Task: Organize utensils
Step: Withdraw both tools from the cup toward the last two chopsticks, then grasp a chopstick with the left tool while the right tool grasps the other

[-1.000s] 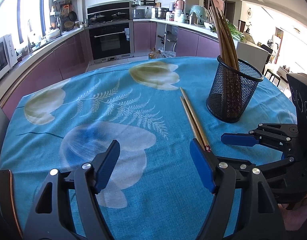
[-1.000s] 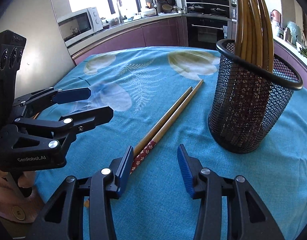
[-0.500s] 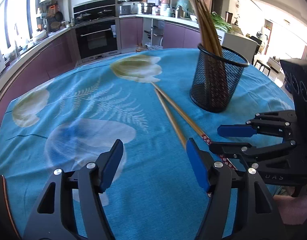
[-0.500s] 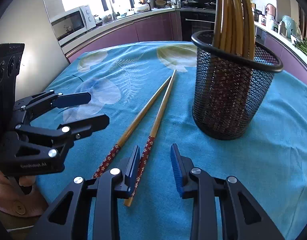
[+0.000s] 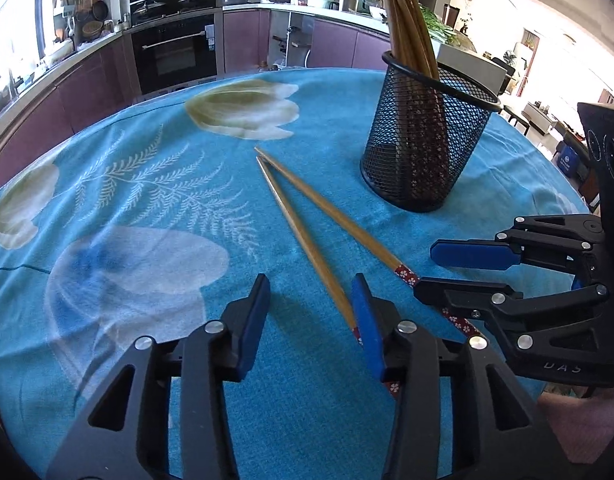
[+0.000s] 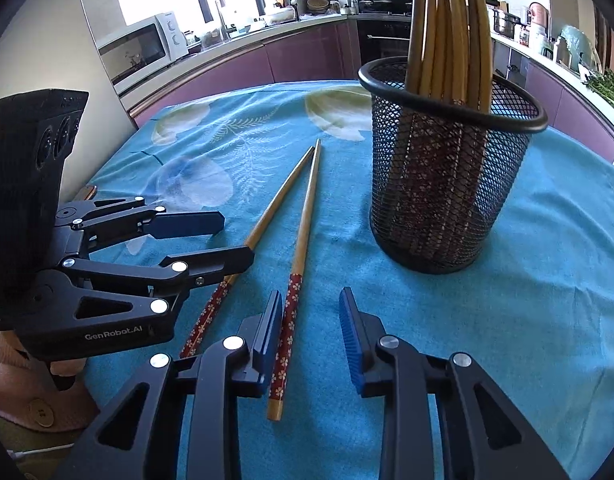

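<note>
two chopsticks (image 5: 307, 232) lie on the bench (image 5: 147, 184), left of the cup (image 5: 423, 152); both hand-held grippers, left (image 5: 311, 320) and right (image 5: 447, 268), gape over their near ends.

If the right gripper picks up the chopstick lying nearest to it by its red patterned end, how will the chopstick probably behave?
The nearer chopstick looks like thin, straight wood, so it is probably stiff and light. Held at its red end, its long bare part may droop toward the tablecloth. Its slim shaft might slip or twist between the right gripper pads.
</note>
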Motion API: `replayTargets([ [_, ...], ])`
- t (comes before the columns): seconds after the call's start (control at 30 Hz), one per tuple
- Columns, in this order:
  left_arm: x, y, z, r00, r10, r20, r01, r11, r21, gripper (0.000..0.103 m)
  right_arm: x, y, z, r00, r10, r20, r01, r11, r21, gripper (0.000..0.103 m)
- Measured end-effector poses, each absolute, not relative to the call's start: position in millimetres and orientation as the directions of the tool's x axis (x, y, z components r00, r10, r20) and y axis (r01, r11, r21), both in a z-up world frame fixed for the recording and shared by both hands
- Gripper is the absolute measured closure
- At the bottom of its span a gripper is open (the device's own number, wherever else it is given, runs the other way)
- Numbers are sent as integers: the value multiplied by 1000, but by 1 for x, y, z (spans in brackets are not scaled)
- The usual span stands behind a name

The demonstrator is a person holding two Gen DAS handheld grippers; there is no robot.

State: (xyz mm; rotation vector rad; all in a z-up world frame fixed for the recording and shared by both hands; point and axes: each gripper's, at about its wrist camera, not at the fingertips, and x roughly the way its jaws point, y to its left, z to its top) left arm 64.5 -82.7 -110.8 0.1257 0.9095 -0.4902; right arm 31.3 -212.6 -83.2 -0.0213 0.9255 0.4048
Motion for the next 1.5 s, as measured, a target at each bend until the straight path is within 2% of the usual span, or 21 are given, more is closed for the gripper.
replayTargets([
  [0.07,66,-80,-111,509,-359,-783,450,886,-114,67,36,-208,-83,536,335,-775,-353,923,154,75],
  [0.27,71,-74,-111,502,-365,-784,432,891,-138,73,58,-195,-85,547,329,-770,-362,922,137,81],
  [0.6,74,-72,-110,500,-368,-784,428,892,-145,75,72,-193,-86,556,320,-767,-337,930,144,96],
  [0.83,90,-76,-110,503,-355,-788,418,898,-138,75,63,-204,-83,564,337,-754,-311,932,185,97],
  [1.0,102,-81,-112,495,-352,-795,419,898,-137,84,57,-210,-78,568,357,-741,-312,927,208,97],
  [1.07,105,-84,-113,489,-355,-797,419,897,-142,91,55,-211,-78,567,365,-738,-315,924,215,97],
  [1.5,88,-84,-113,513,-331,-792,384,914,-133,95,53,-211,-76,550,393,-737,-344,911,229,97],
])
